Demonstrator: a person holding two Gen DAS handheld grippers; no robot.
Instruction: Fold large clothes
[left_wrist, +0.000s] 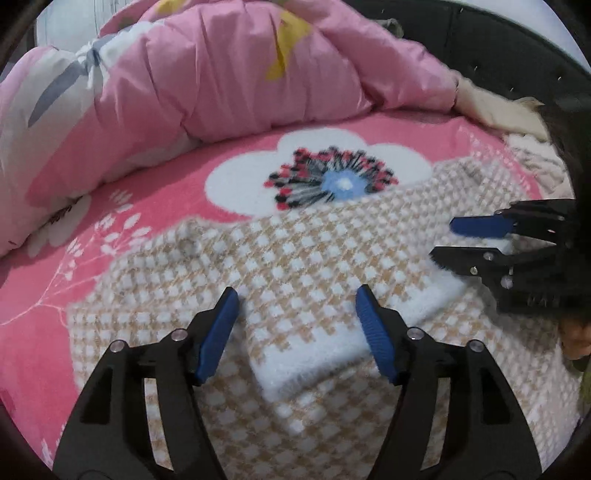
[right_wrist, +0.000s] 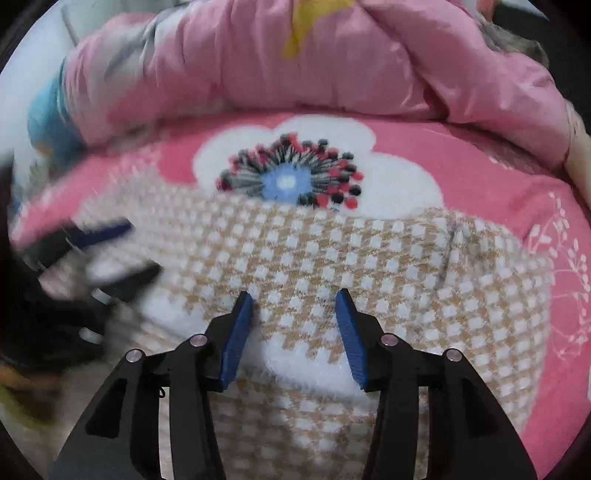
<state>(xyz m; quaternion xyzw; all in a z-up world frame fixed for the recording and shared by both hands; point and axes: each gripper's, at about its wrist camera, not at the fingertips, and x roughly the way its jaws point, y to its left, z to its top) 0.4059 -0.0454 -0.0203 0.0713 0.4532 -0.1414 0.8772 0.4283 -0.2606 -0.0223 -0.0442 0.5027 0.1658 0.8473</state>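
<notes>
On the bed, over the checked sweater (left_wrist: 295, 258): left claw (left_wrist: 295, 328) and right claw (right_wrist: 295, 332) both released. Risk: the folded white cuff (left_wrist: 325, 347) springs open if I snag it.

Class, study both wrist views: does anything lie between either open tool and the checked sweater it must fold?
Nothing visible does. The left tool and right tool both hang open directly over the checked sweater, near its white cuff, with only air between.

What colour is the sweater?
Tan and white checks on the sweater, clearest in the right wrist view.
</notes>
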